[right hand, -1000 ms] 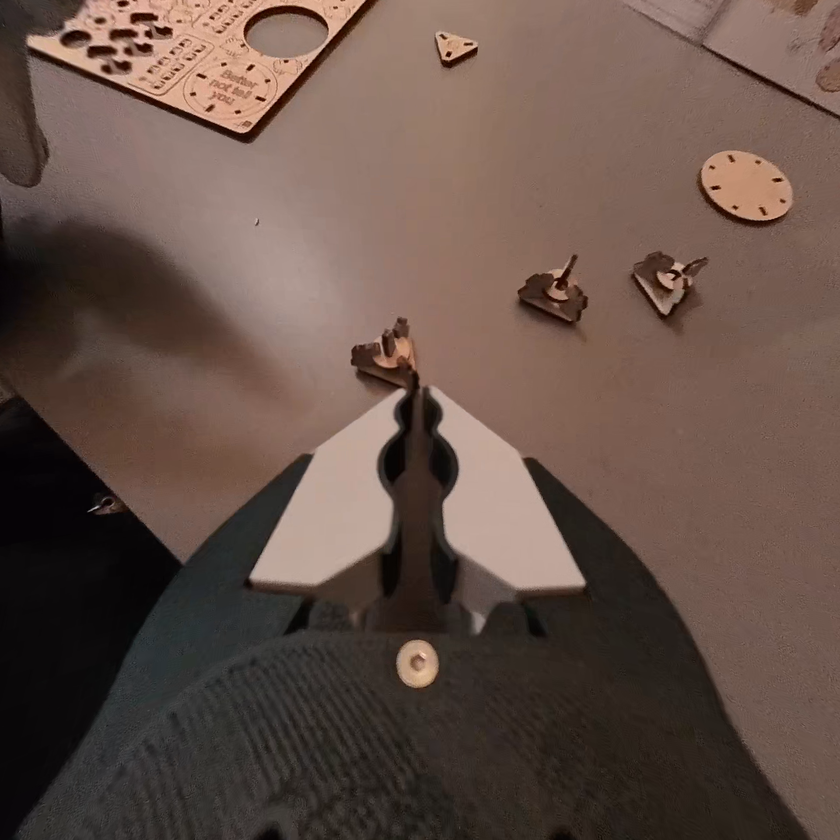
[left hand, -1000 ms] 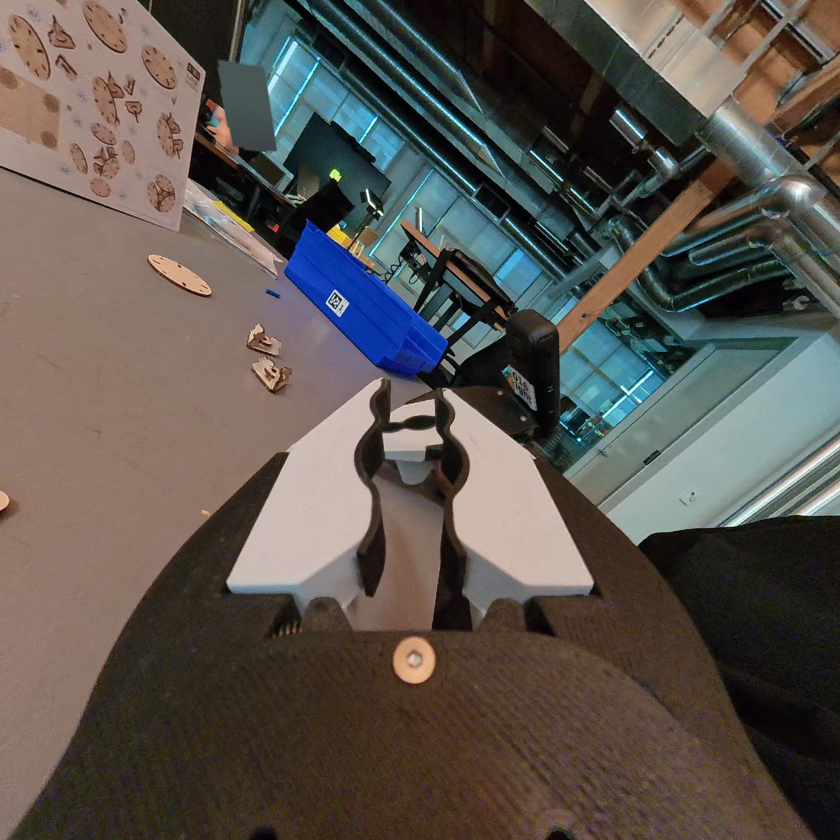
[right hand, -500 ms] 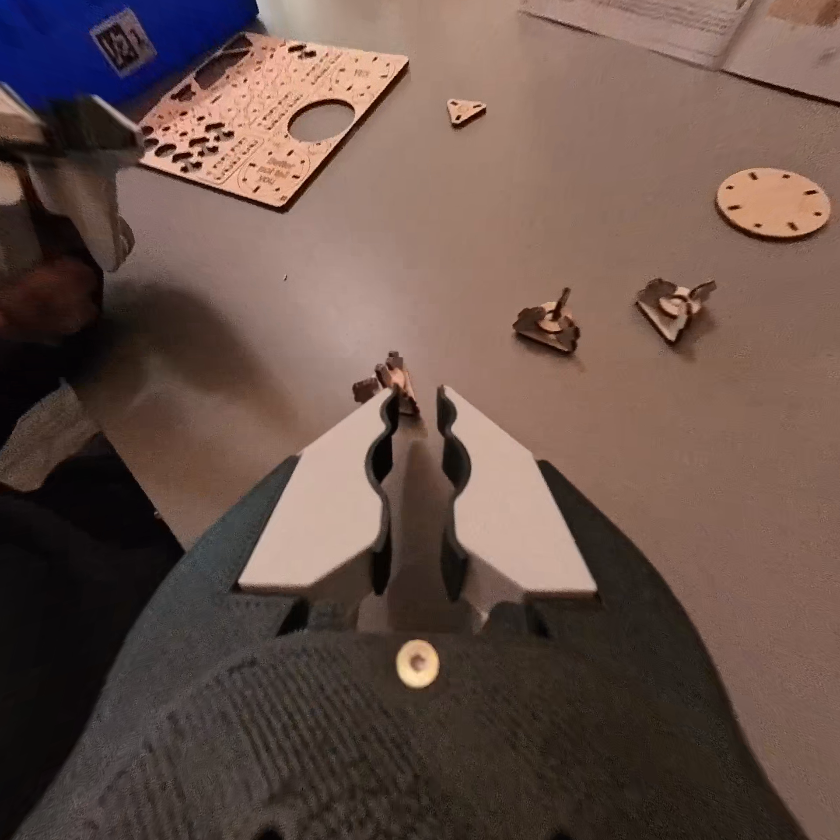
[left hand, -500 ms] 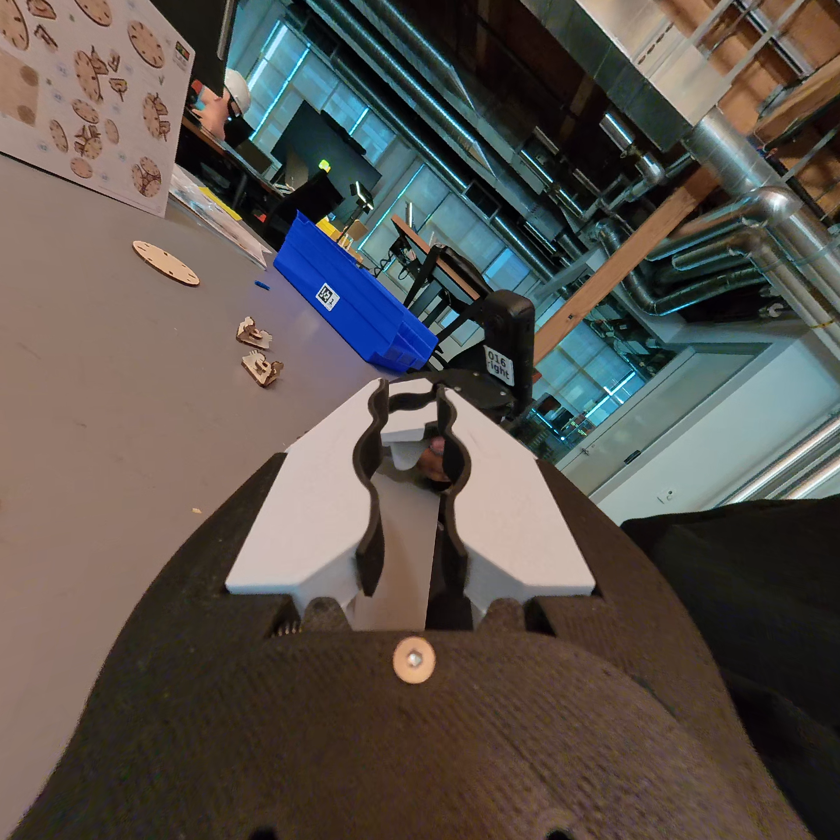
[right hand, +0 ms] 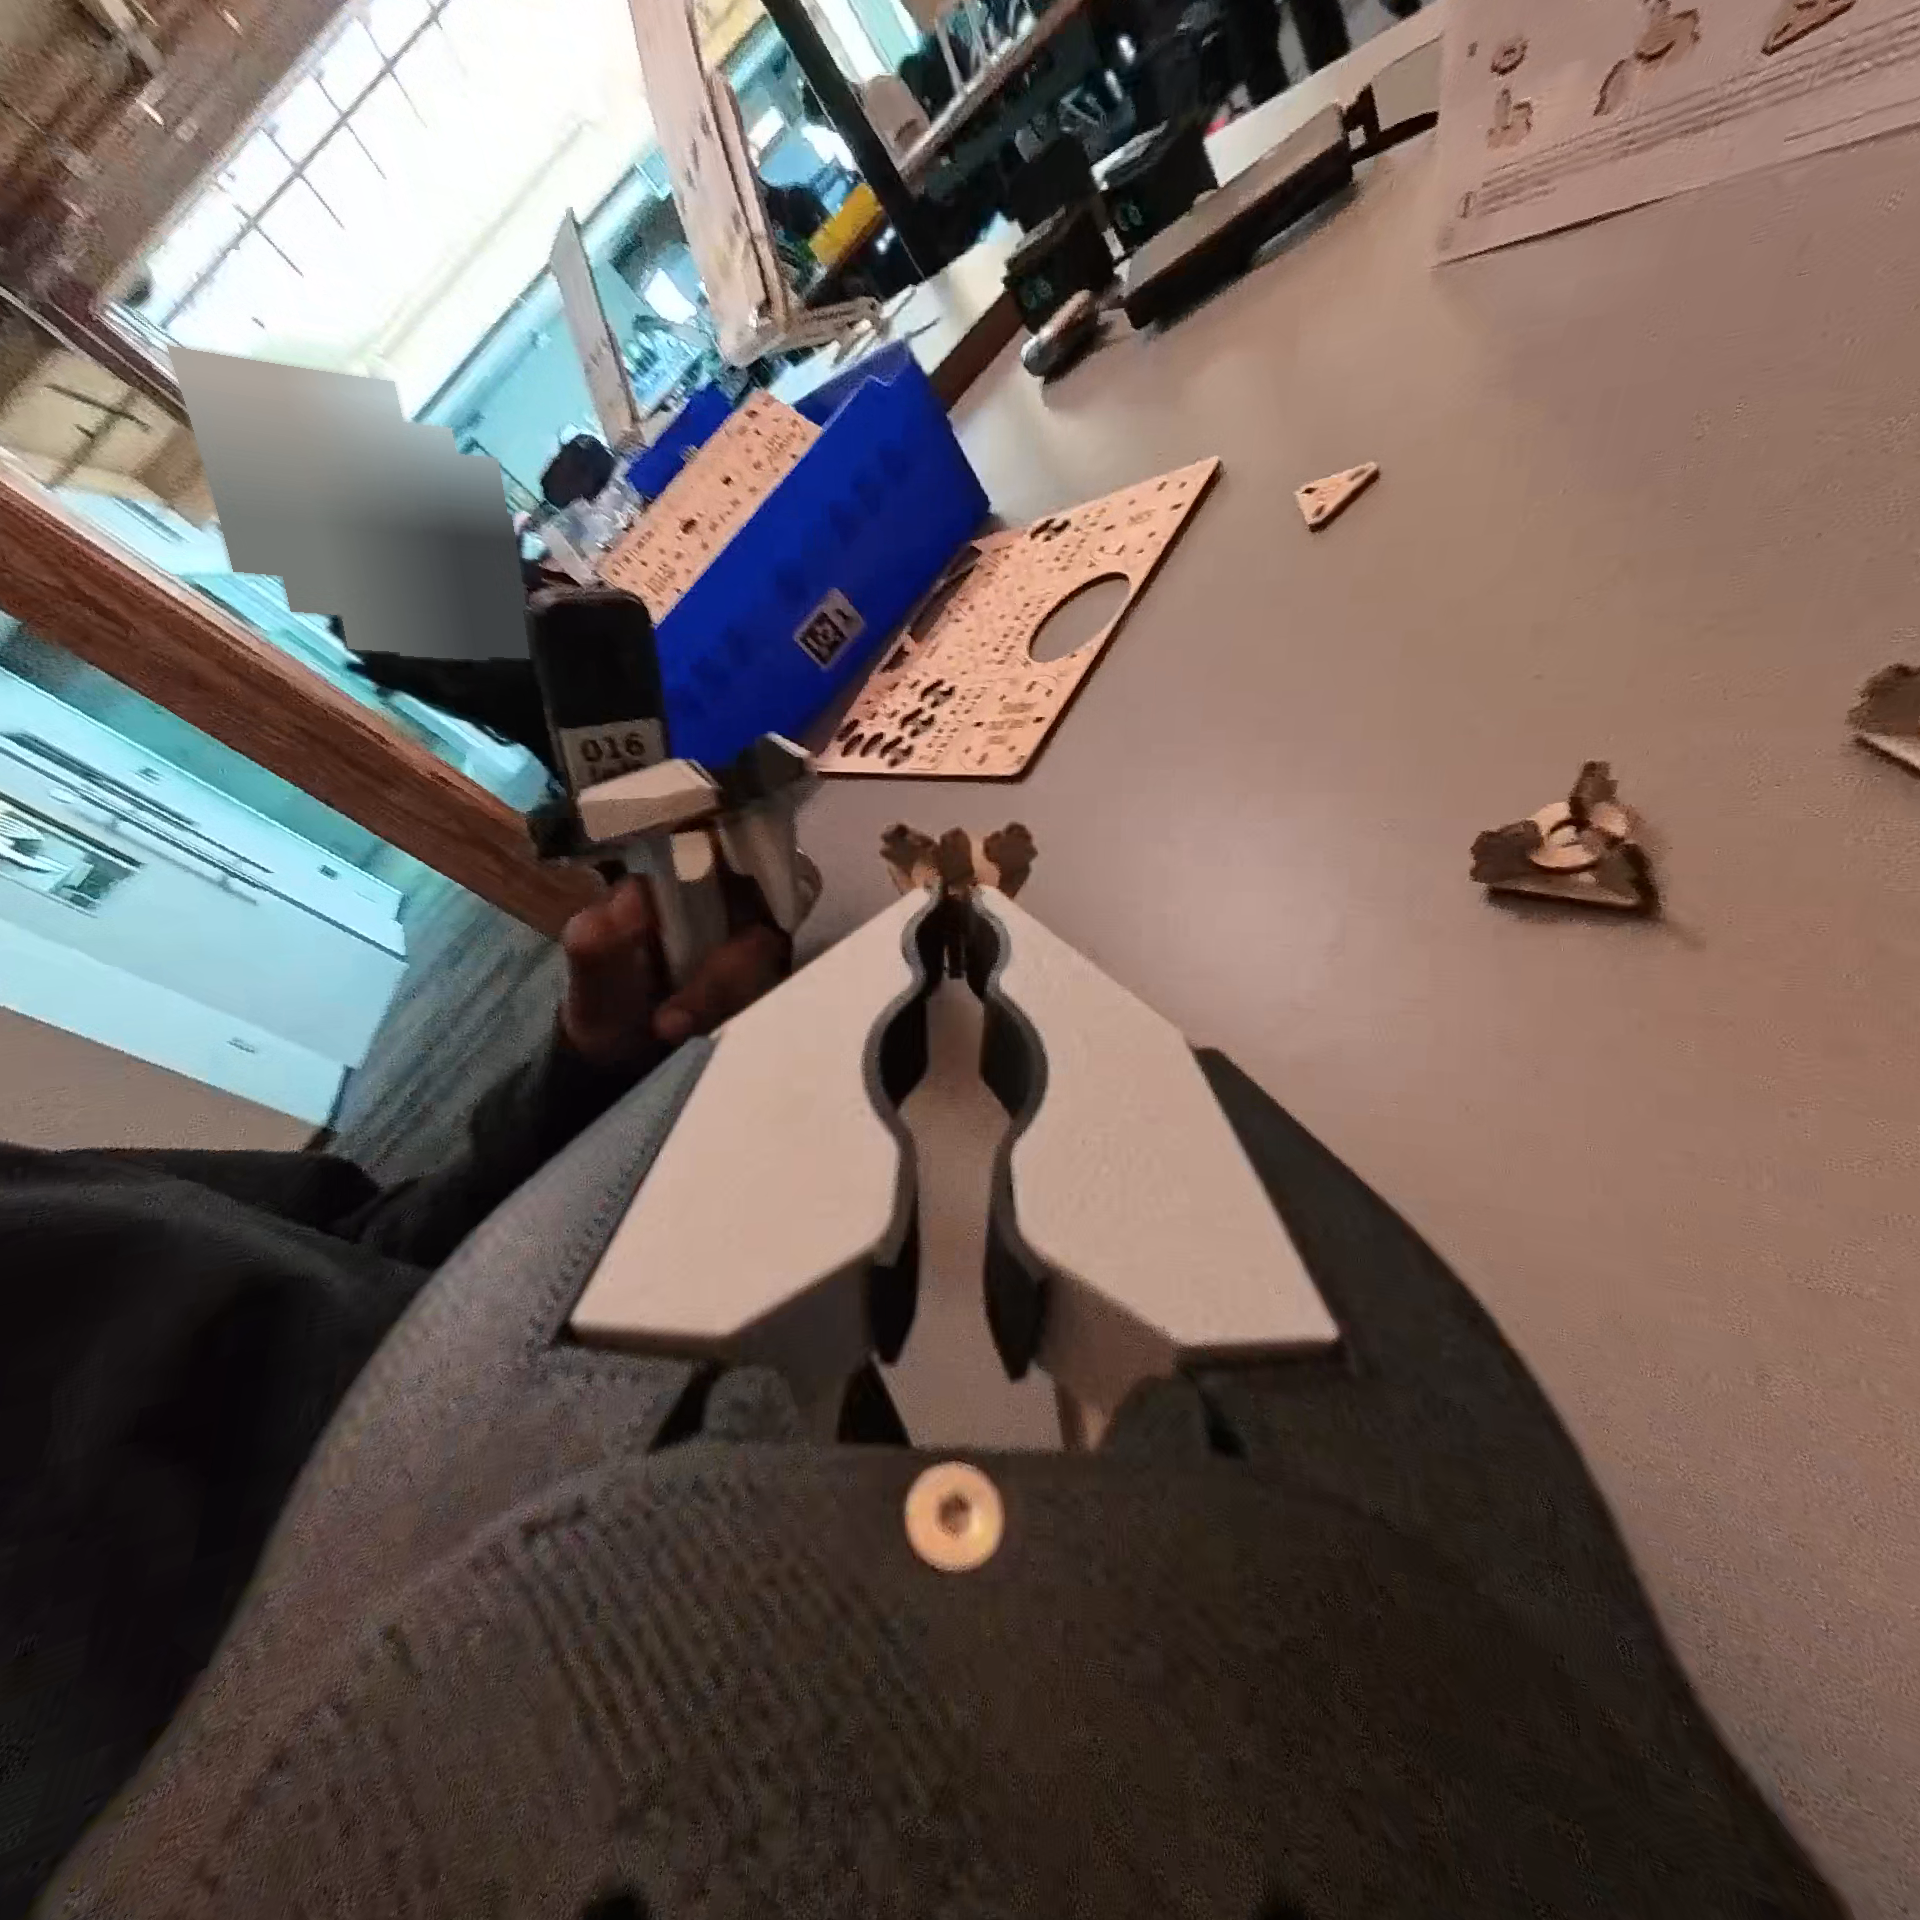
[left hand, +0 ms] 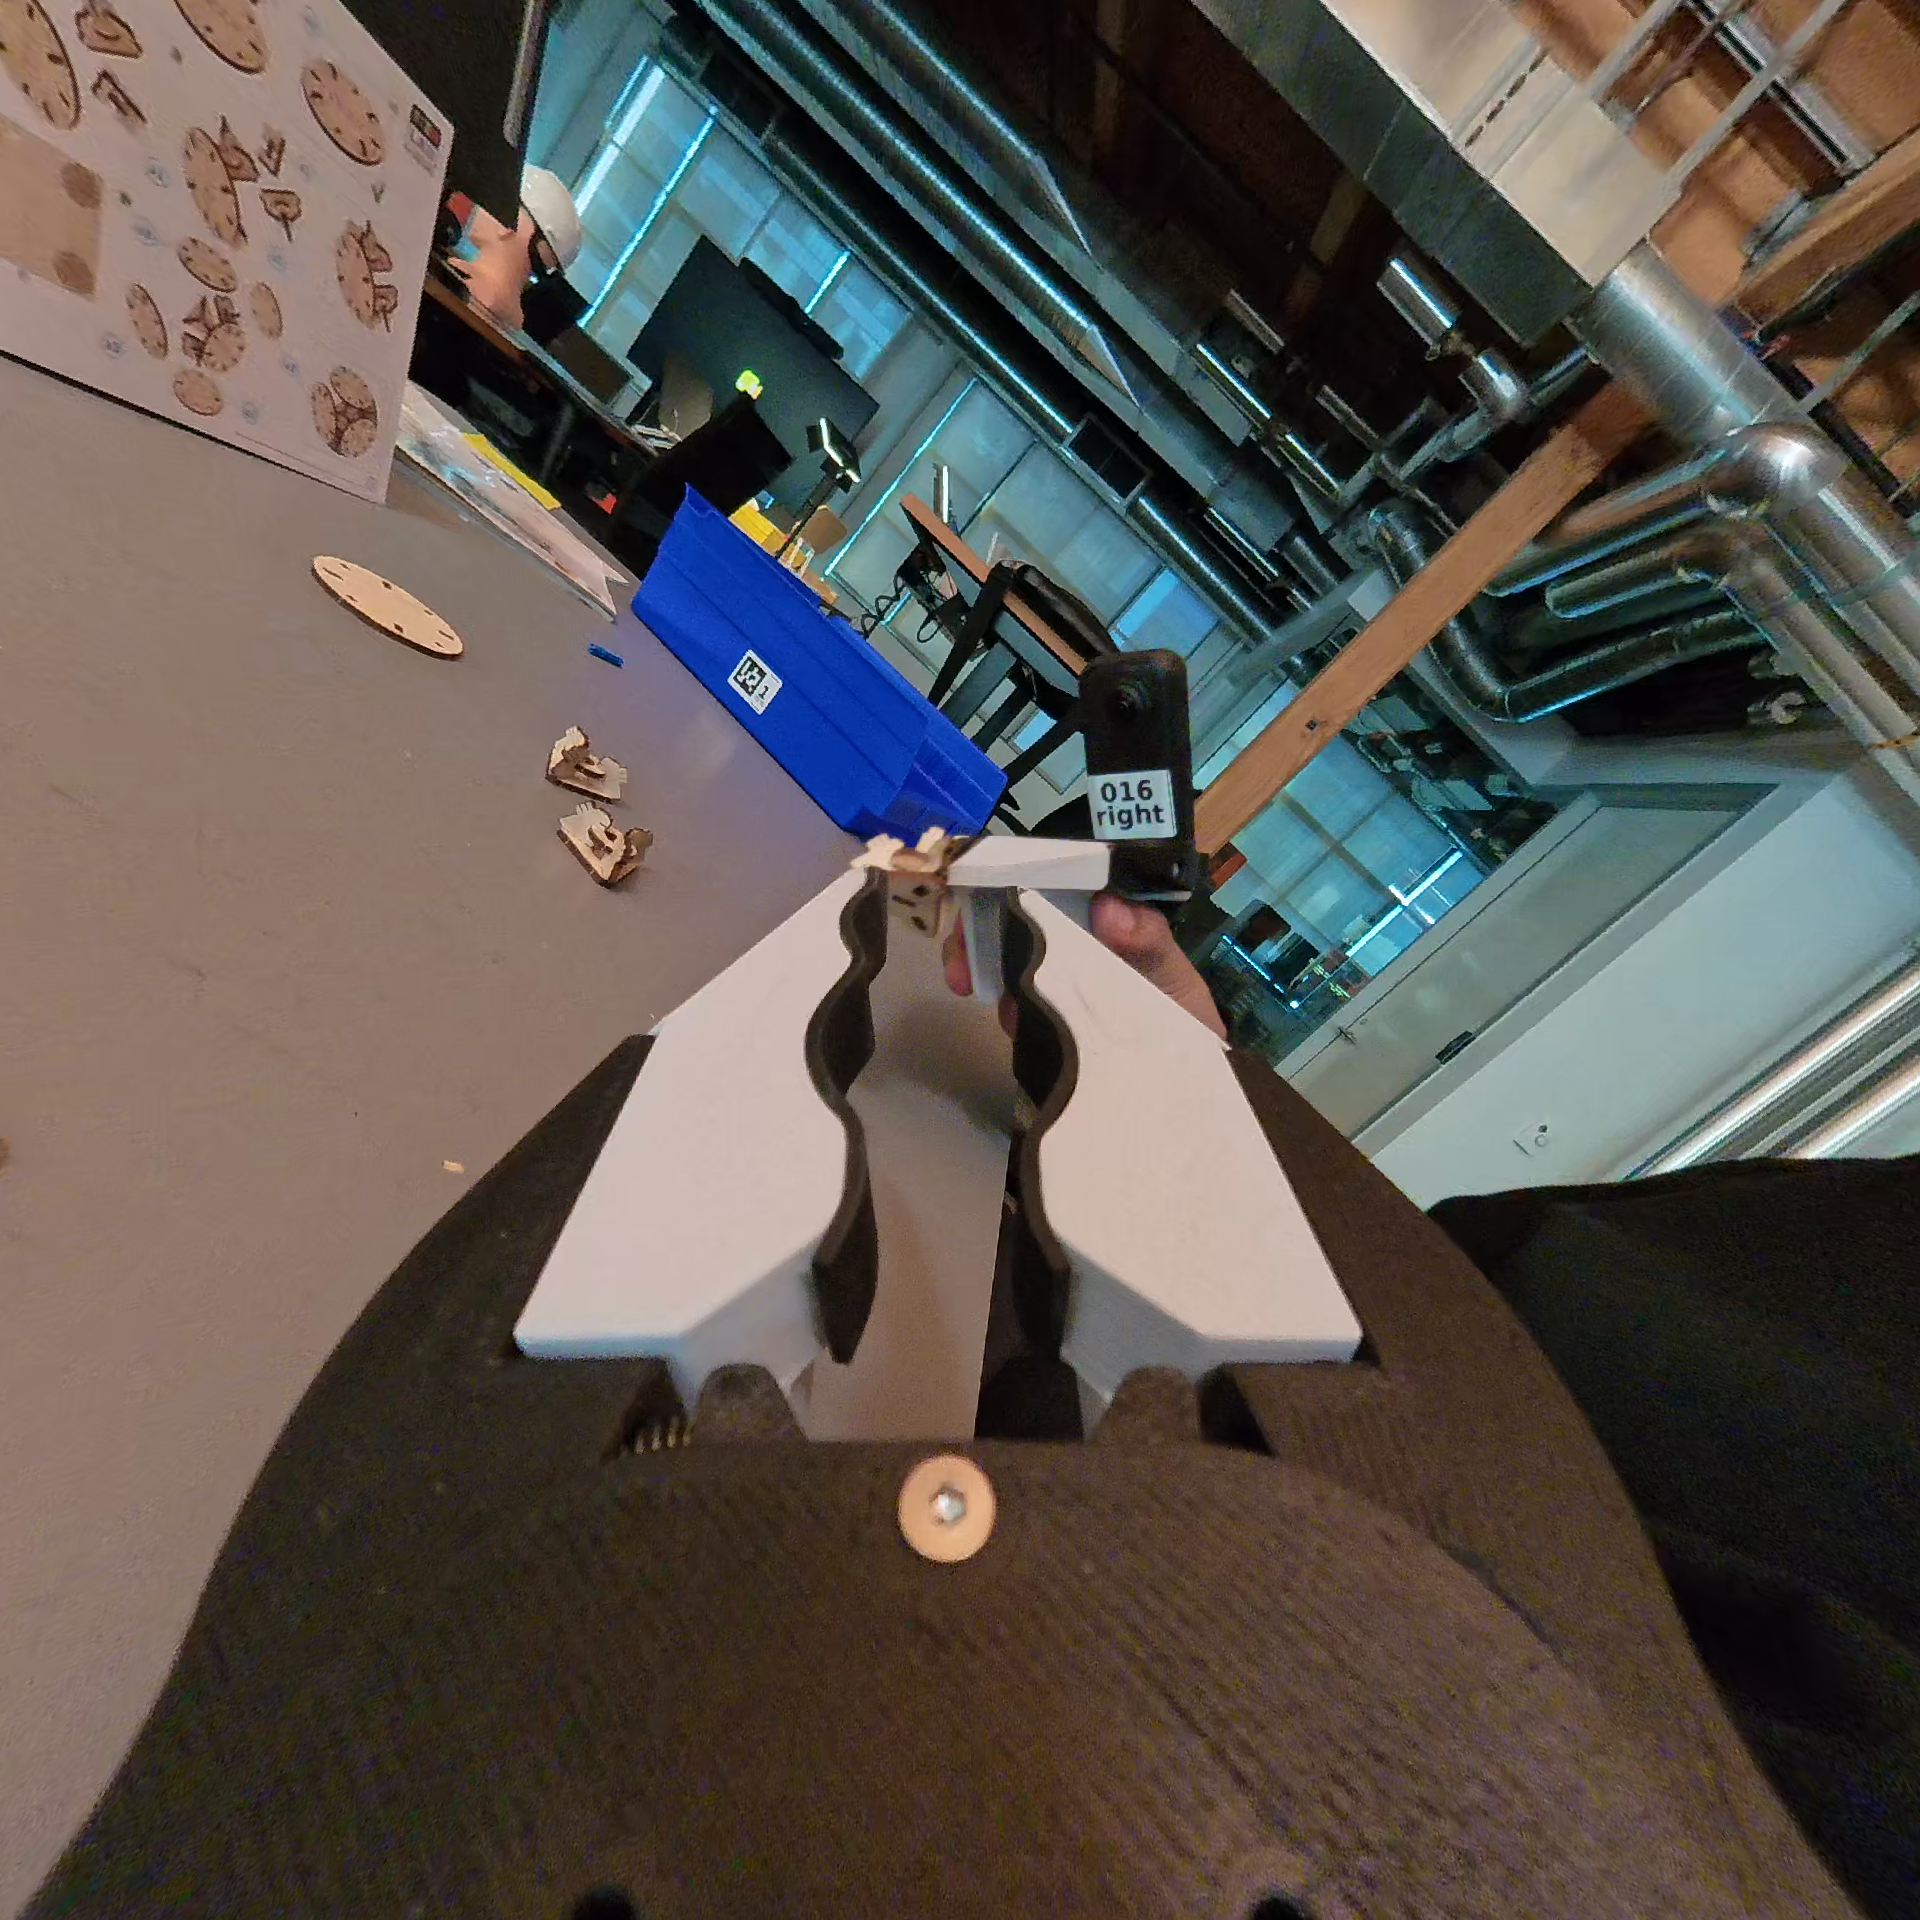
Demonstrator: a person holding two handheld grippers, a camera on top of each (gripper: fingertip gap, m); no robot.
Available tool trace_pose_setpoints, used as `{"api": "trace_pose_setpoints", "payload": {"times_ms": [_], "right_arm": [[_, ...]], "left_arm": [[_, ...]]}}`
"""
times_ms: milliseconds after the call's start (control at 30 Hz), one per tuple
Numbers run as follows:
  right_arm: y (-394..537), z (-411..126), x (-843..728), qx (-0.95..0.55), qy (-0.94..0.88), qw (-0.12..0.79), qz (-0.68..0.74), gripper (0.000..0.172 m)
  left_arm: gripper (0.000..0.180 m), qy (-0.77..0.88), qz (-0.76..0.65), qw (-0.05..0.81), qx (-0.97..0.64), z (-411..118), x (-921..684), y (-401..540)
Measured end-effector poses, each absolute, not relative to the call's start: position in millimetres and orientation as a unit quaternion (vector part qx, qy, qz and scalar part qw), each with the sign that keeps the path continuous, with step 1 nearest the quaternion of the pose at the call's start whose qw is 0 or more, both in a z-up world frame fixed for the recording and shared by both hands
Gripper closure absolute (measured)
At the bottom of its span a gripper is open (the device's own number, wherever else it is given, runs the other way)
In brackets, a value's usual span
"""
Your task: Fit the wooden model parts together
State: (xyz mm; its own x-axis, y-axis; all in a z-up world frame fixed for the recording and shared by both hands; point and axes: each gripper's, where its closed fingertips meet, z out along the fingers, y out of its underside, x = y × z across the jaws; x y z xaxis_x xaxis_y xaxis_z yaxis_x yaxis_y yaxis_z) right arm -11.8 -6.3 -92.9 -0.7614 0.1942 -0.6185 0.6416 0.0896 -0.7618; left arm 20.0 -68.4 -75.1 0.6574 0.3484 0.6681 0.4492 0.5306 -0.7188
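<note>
Beside the near corner of the blue bin (right hand: 821, 561), just off the grey table's (right hand: 1455, 1143) edge, the right gripper (right hand: 951, 899) is held with its two fingertips pinched together on a small wooden puzzle assembly (right hand: 956, 854), whose scalloped lobes are seen sticking out beyond the tips; the piece is lifted clear of the tabletop. From the other side, the same wooden assembly (left hand: 914, 878) is seen clamped at the end of the right gripper's pale fingers (left hand: 1023, 865), directly in front of the left gripper (left hand: 940, 914). The left gripper's fingers are parted by a narrow gap, and nothing is gripped between them; the wooden piece hangs just ahead of their tips, and whether it touches them cannot be told. A person's hand (right hand: 634, 987) is wrapped around the left gripper's handle, to the left of the bin as the right wrist view shows it. Against the bin's front wall a flat wooden cut-out sheet (right hand: 1018, 644) with a round hole is laid. Farther from the bin, two similar small wooden assemblies (left hand: 587, 769) (left hand: 603, 844) are set close together on the table, and beyond them a wooden disc (left hand: 387, 620) and a printed instruction sheet (left hand: 208, 229) are found.
</note>
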Motion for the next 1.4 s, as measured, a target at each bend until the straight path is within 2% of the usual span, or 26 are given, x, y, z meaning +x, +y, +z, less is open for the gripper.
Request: {"api": "trace_pose_setpoints", "payload": {"times_ms": [233, 700, 800, 1033, 1300, 1400], "right_arm": [[-2, -86, -7, 0.295, 0.696, 0.207, -0.621, 0.172], [-8, -91, -2, 0.283, 0.731, 0.156, -0.601, 0.172], [-9, -87, 1, 0.287, 0.719, 0.175, -0.608, 0.172], [-15, -80, 7, 0.314, 0.658, 0.283, -0.623, 0.172], [-23, -89, 14, 0.313, 0.677, 0.272, -0.609, 0.172], [-23, -101, 13, 0.311, 0.708, 0.239, -0.587, 0.171]], "left_arm": [[0.161, -0.415, -0.033, 0.770, -0.484, -76, 20, -68], [0.161, -0.415, -0.036, 0.769, -0.485, -76, 19, -67], [0.161, -0.415, -0.036, 0.768, -0.487, -77, 20, -67], [0.160, -0.394, -0.042, 0.769, -0.501, -74, 25, -59], [0.160, -0.384, -0.048, 0.764, -0.517, -75, 29, -50], [0.160, -0.389, -0.047, 0.762, -0.515, -76, 27, -50]]}}
